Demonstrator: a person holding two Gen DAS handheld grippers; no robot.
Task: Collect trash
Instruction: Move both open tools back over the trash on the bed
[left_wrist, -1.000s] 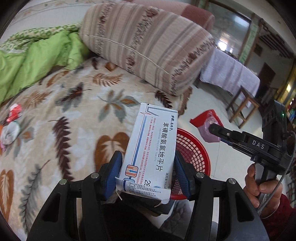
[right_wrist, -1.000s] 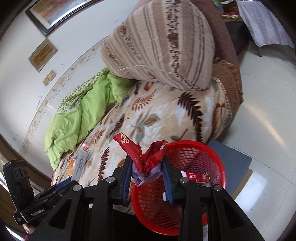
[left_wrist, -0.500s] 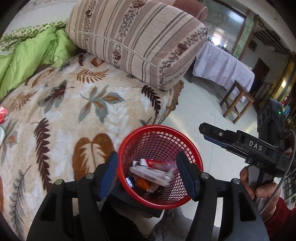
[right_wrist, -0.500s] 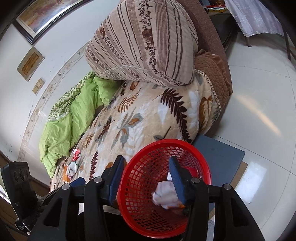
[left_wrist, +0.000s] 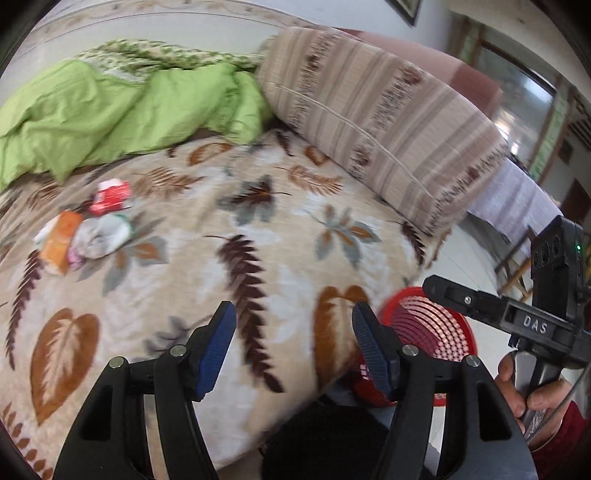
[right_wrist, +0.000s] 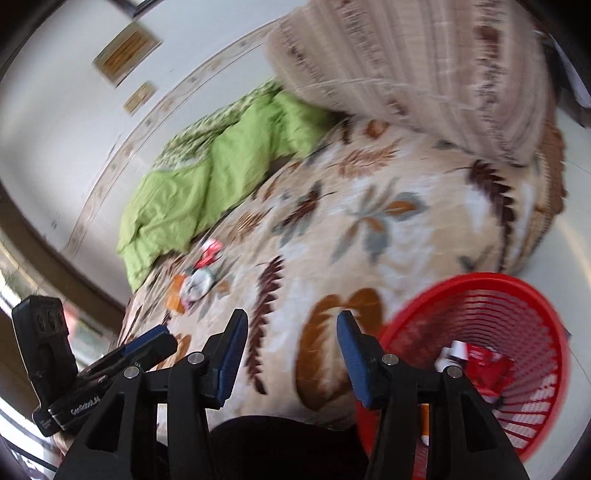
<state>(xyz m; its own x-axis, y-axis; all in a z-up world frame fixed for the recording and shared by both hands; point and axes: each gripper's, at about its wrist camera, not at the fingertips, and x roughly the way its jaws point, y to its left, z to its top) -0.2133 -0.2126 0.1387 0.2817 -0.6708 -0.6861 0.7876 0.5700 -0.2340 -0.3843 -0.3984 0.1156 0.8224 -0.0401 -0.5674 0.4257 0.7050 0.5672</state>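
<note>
two maker's marks legible on the handheld grippers

white letters "das" stand on the black body of the right gripper (left_wrist: 532, 326), seen in the left wrist view off to the right of the blue finger pads (left_wrist: 371, 350), above the hand (left_wrist: 532, 395) that grips its handle. in the right wrist view, a small white marking reading roughly "genrobot.ai" runs along the black body of the left gripper (right_wrist: 85, 404), low and to the left of the finger pads (right_wrist: 232, 356); motion blur makes its last letters uncertain. print on the wrappers (right_wrist: 480, 363) in the red basket (right_wrist: 524, 417), right of the fingers, is too blurred to read.
</note>
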